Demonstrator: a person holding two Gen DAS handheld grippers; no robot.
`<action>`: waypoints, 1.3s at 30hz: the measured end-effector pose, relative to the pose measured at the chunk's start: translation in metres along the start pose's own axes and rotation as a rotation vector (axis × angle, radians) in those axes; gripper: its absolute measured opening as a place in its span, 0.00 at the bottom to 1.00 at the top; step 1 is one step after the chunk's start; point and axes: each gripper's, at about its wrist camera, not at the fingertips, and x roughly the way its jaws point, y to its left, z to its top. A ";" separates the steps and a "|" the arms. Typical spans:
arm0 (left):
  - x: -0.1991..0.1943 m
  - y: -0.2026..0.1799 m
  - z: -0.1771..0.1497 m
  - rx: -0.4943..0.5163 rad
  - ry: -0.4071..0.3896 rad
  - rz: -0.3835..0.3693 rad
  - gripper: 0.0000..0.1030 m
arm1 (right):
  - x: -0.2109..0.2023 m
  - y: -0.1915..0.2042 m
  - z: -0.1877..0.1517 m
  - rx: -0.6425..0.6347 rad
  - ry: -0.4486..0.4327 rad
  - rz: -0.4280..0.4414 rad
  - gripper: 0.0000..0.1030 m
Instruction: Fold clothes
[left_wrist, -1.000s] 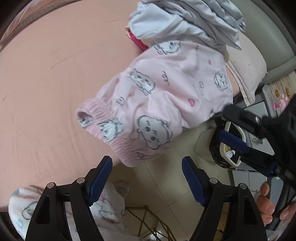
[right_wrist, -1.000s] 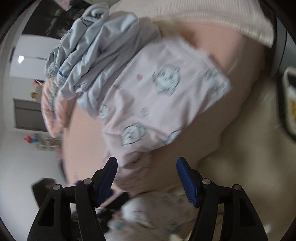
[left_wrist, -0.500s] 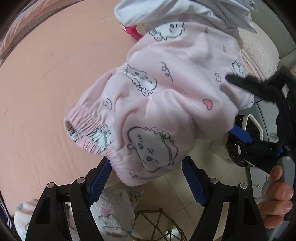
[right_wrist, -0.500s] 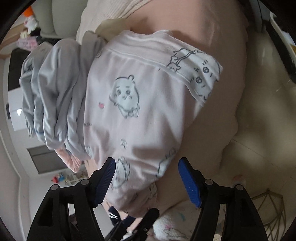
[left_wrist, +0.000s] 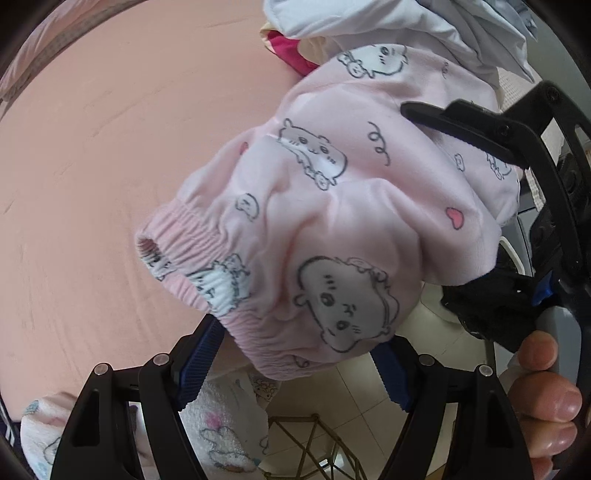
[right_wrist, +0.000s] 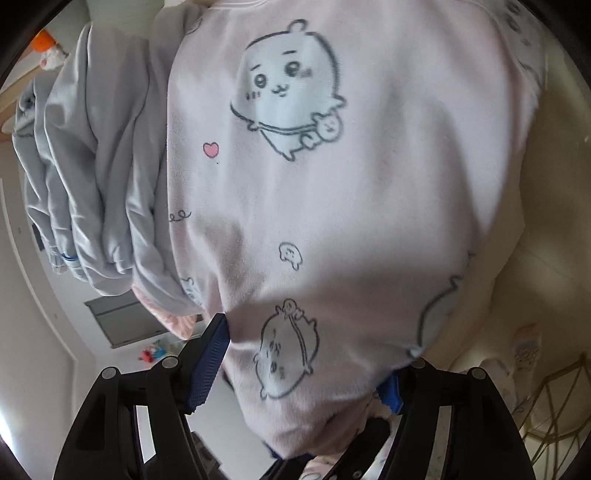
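Both tools stand spread around the folded pink pajama garment (left_wrist: 332, 221), which hangs off the bed (left_wrist: 92, 166) edge: the left tool (left_wrist: 295, 363) straddles the elastic hem at 6 o'clock, the right tool (right_wrist: 303, 365) takes the far side. Close both together on several layers, probably deeper than the hem. No readable writing, only cartoon critters and hearts.

Your right gripper (right_wrist: 301, 363): fingers spread, pink cartoon-print garment (right_wrist: 332, 192) bulging between them, filling most of view. Grey garment (right_wrist: 99, 173) bunched against its left edge. Gold wire basket (right_wrist: 554, 410) lower right.
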 end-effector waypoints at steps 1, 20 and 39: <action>-0.001 0.001 0.000 -0.007 -0.001 -0.010 0.74 | -0.001 0.004 -0.001 -0.023 -0.011 -0.019 0.53; -0.072 0.023 -0.009 -0.014 -0.146 -0.048 0.74 | -0.021 0.091 -0.039 -0.286 -0.042 0.052 0.29; -0.153 0.115 -0.032 -0.136 -0.330 -0.037 0.74 | -0.018 0.204 -0.117 -0.698 -0.001 0.026 0.29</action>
